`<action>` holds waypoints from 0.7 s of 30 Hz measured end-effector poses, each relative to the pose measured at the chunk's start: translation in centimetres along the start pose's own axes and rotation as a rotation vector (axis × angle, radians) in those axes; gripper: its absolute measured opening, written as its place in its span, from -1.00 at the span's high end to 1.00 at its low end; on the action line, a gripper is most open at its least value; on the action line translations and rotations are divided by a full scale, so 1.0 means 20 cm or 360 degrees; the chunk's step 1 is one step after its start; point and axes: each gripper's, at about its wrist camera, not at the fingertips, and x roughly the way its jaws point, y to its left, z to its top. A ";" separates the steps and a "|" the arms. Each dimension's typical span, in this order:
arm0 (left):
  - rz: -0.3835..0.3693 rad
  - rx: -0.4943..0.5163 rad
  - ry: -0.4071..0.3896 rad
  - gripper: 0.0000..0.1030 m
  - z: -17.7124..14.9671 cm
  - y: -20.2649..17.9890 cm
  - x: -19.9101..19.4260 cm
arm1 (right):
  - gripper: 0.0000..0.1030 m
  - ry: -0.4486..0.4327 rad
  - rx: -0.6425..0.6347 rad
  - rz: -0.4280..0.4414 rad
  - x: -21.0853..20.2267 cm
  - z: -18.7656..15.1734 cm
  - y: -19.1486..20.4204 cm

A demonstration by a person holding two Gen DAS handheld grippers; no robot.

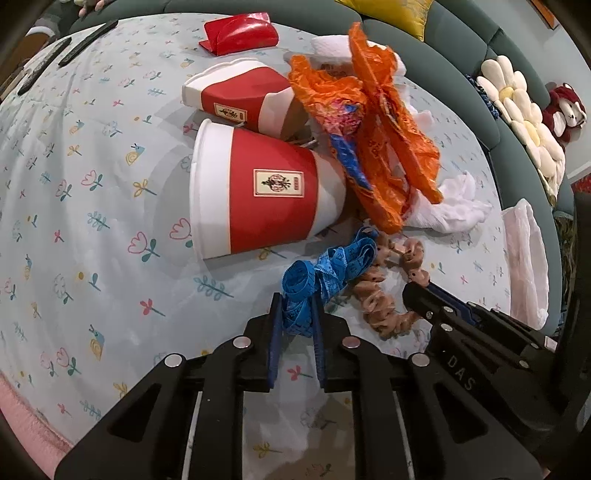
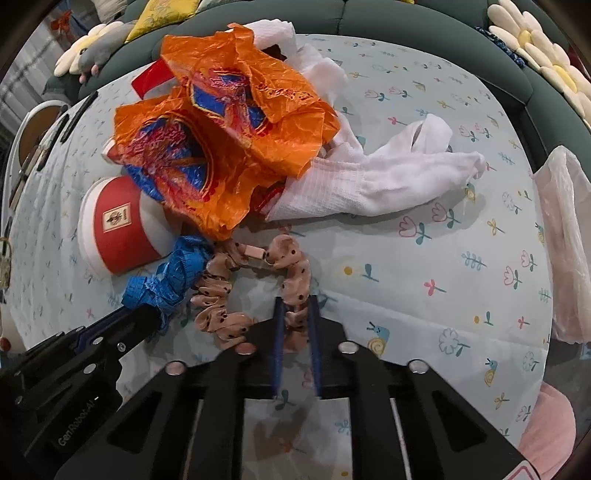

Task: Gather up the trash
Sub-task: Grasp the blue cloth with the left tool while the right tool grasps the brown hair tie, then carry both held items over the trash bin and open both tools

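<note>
On the flowered bedsheet (image 1: 92, 184) lies a heap of litter. A blue tape measure (image 1: 325, 269) sits bunched between the pads of my left gripper (image 1: 297, 301), which is shut on it. A beige dotted scrunchie (image 2: 221, 291) lies beside it, and my right gripper (image 2: 295, 302) is shut on the scrunchie's right side. Two red-and-white paper cups (image 1: 258, 195) (image 1: 236, 96) lie on their sides behind. A crumpled orange plastic bag (image 2: 221, 147) rests over the cups. In the left wrist view the right gripper (image 1: 413, 291) reaches in from the right onto the scrunchie (image 1: 380, 306).
White cloths (image 2: 369, 181) lie beside the orange bag. A red packet (image 1: 240, 33) sits at the back, dark flat objects (image 1: 44, 66) at the far left. A pale pink plastic bag (image 2: 565, 240) lies at the right edge. Green cushioned surround (image 2: 406, 22) with flower-shaped pillows (image 1: 524, 122) borders the sheet.
</note>
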 end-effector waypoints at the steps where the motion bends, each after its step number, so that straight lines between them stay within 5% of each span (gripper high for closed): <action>1: -0.0002 0.0006 -0.0005 0.72 -0.01 -0.01 -0.01 | 0.83 -0.0014 0.0009 0.0010 -0.02 -0.01 -0.01; 11: -0.0040 0.0133 -0.0158 0.73 -0.02 -0.21 -0.25 | 0.85 -0.0288 0.0016 0.0028 -0.43 -0.01 -0.09; 21: -0.0102 0.0354 -0.0392 0.73 0.06 -0.61 -0.52 | 0.85 -0.0587 0.0154 0.0004 -0.86 0.07 -0.40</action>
